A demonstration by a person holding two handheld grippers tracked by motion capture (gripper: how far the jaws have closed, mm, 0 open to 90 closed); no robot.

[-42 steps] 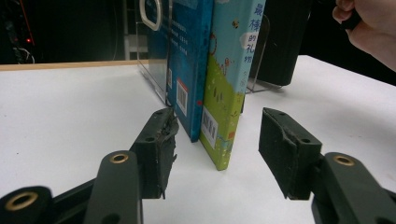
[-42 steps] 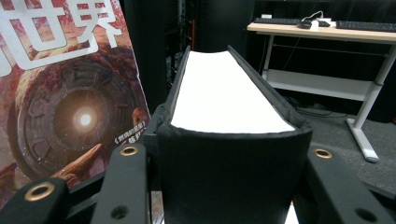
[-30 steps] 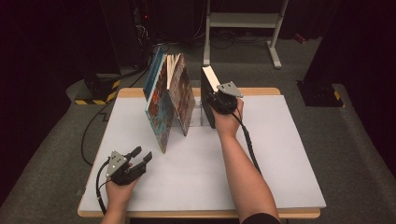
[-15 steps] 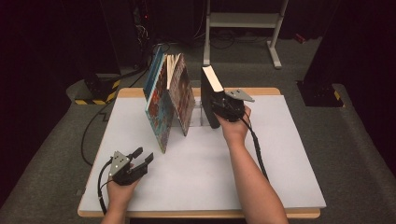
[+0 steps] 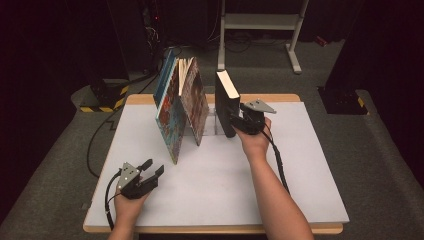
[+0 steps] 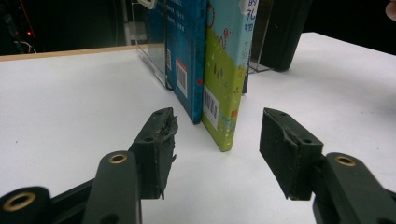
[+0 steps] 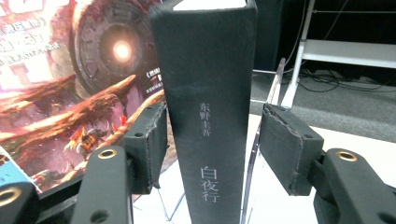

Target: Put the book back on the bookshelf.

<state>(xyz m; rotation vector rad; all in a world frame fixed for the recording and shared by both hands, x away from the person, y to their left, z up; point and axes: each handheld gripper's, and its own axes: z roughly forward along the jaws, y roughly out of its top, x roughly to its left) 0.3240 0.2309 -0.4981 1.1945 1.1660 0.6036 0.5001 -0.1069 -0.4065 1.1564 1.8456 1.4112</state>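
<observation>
A thick black book [image 5: 225,107] stands upright at the table's back, its spine [image 7: 208,121] facing me. My right gripper [image 5: 239,121] straddles that spine. Its jaws have just been closing, but a thin gap still shows at the pads [image 7: 286,147], so the right gripper [image 7: 215,108] is open around the book. To the left, colourful books [image 5: 180,112] lean together. My left gripper [image 5: 151,170] rests low near the front left corner. The left gripper [image 6: 218,115] is open and empty, pointing at the blue book [image 6: 184,56] and the green book [image 6: 226,79].
A clear acrylic bookend [image 5: 214,120] stands between the leaning books and the black book. The white table top [image 5: 210,185] has a wooden rim. Behind it are a metal rack [image 5: 260,22] and floor cables [image 5: 95,145].
The right gripper has drawn back slightly toward the near side along the black book. The left gripper and the books have stayed put.
</observation>
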